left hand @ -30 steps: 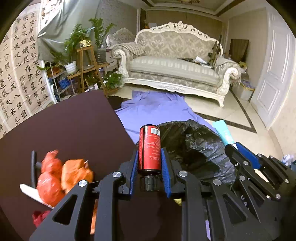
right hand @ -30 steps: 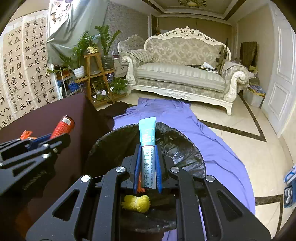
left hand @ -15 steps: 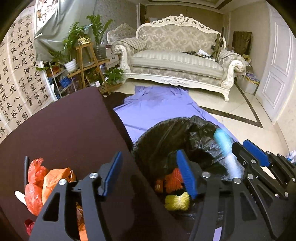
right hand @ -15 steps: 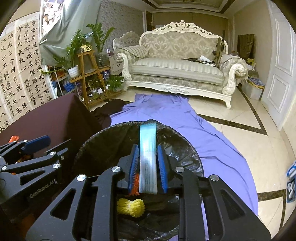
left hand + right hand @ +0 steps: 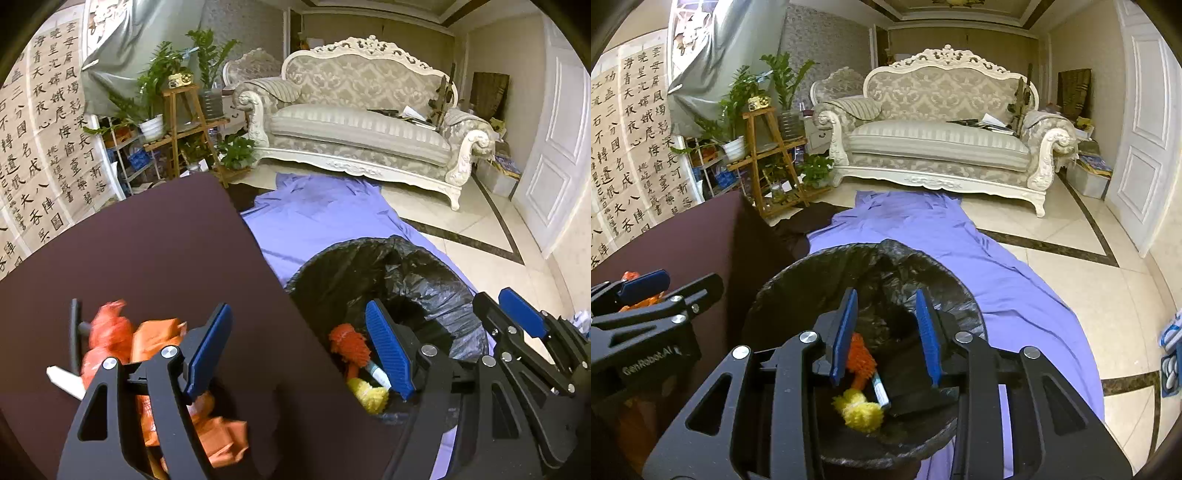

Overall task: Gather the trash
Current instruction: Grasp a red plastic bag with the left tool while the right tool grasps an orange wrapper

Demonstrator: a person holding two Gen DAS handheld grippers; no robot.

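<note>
- The left gripper (image 5: 301, 345) hangs over the edge of the dark table (image 5: 147, 258), with one finger above the table and the other above the bin.
- Its jaws have just been opening and now stand wide apart, with nothing between them.
- The right gripper (image 5: 886, 332) hangs right over the bin (image 5: 812, 269), which has a black bag in it.
- Its jaws have just been opening too. They are partly open, and nothing is held in them.
- Down in the bin lie an orange fluffy thing (image 5: 862, 360), a yellow fluffy thing (image 5: 860, 406) and a small tube (image 5: 881, 391). The tube lies slanted, touching both fluffy things.
- The left camera shows the same three things low in the bin, just beside the left gripper's right finger.
- On the table, by the left gripper's left finger, sits a heap of orange and red wrappers (image 5: 118, 339).
- A thin black stick (image 5: 75, 332) and a white strip (image 5: 64, 382) lie next to the heap.
- The bin stands on the floor close to the table, on a purple cloth (image 5: 923, 236).
- Behind it is a pale sofa (image 5: 942, 140).
</note>
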